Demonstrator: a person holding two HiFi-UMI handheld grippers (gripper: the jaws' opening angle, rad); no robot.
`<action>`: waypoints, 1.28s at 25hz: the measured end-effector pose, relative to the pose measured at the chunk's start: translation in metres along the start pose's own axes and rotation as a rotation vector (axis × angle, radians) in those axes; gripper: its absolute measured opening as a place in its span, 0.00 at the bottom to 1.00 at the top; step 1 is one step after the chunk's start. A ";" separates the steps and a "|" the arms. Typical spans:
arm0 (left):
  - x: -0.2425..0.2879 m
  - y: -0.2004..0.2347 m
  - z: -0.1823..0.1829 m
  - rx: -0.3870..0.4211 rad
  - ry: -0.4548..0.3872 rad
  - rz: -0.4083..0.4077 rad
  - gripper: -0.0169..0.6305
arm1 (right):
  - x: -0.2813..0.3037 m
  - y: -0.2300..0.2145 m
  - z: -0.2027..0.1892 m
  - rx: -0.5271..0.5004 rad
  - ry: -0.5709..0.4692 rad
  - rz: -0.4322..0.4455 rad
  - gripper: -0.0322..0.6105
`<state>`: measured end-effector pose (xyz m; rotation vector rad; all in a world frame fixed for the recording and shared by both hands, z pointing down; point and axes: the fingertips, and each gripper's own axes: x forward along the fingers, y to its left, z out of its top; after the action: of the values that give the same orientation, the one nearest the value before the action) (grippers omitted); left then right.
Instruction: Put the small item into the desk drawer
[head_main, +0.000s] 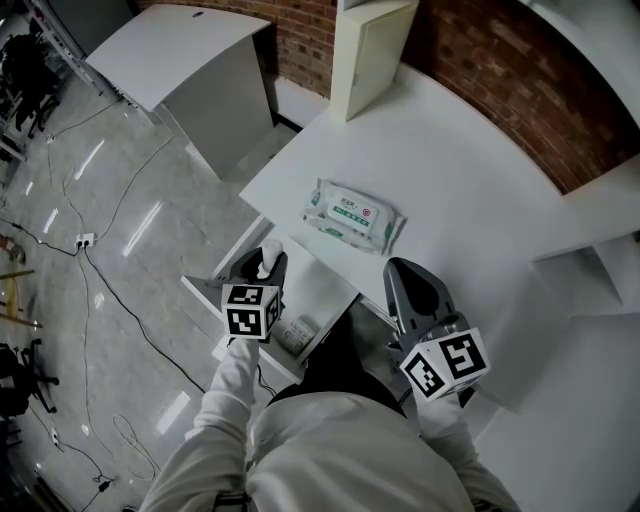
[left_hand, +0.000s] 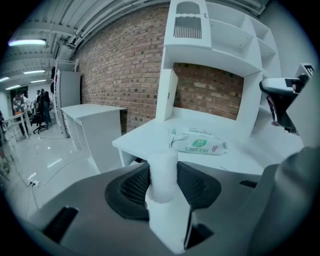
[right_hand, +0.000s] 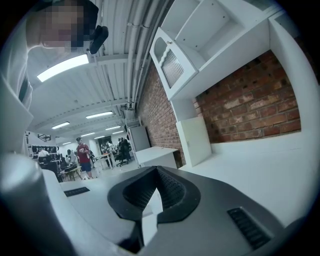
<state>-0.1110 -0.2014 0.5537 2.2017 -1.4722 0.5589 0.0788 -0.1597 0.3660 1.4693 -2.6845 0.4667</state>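
Left gripper view shows the small white cylindrical item pinched between the dark ribbed jaws of the left gripper. Its long axis stands upright in the frame and its top pokes out past the tips. In the head view that gripper hangs at centre left, over the left side of the open white desk drawer, which juts from under the near edge of the white tabletop. The item thus sits just above and slightly left of the drawer's hollow, so the coming move is probably a short drop toward frame right before the jaws spread.

The left hand is plainly the nearer one. The right gripper, right of centre, hovers near the drawer's right side with its jaws pressed together on nothing.

A small pale object, too blurred to name, lies low in the drawer and could crowd the landing spot. Farther out, a green-and-white soft pack of wipes lies flat on the tabletop, well clear of the drawer. A tall white cabinet panel stands at upper centre.
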 end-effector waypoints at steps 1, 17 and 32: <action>0.005 0.001 -0.007 -0.007 0.020 0.000 0.30 | 0.000 -0.002 0.000 0.000 0.002 -0.002 0.09; 0.059 -0.001 -0.088 -0.031 0.277 -0.022 0.30 | 0.009 -0.013 -0.001 0.001 0.019 0.000 0.09; 0.091 -0.003 -0.166 -0.017 0.472 -0.040 0.30 | 0.010 -0.015 -0.004 -0.006 0.035 0.000 0.09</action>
<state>-0.0908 -0.1764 0.7404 1.9052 -1.1739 0.9689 0.0849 -0.1743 0.3755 1.4452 -2.6567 0.4795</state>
